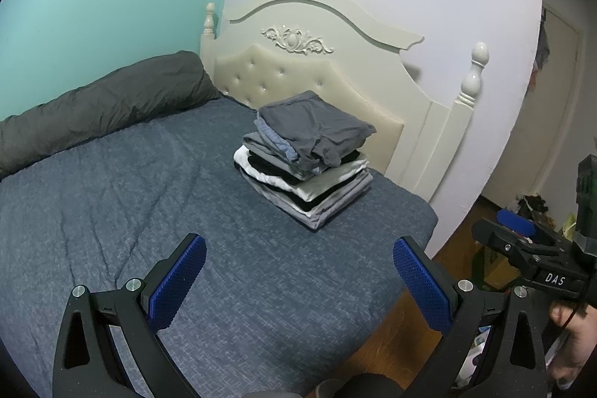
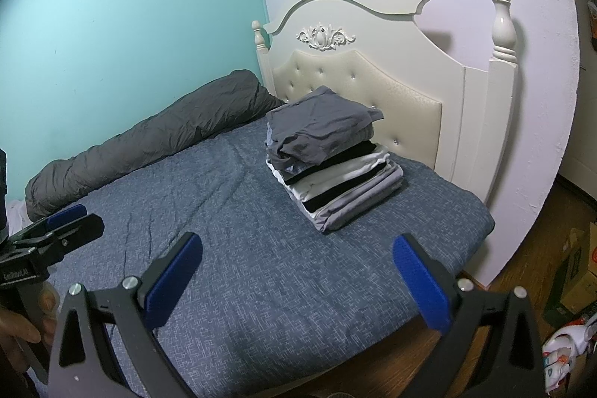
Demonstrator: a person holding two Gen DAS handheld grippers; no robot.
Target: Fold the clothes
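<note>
A stack of folded clothes (image 1: 306,159) sits on the blue bedspread (image 1: 130,211) near the headboard; a dark grey garment lies on top, above white, black and grey layers. The stack also shows in the right wrist view (image 2: 328,155). My left gripper (image 1: 298,282) is open and empty, hovering above the bedspread in front of the stack. My right gripper (image 2: 296,282) is open and empty, also short of the stack. The right gripper shows at the right edge of the left wrist view (image 1: 522,248); the left gripper shows at the left edge of the right wrist view (image 2: 56,230).
A rolled dark grey duvet (image 1: 104,107) lies along the teal wall. A cream headboard (image 1: 335,69) with posts stands behind the stack. The wooden floor (image 2: 541,248) lies right of the bed, with boxes and clutter (image 2: 574,271).
</note>
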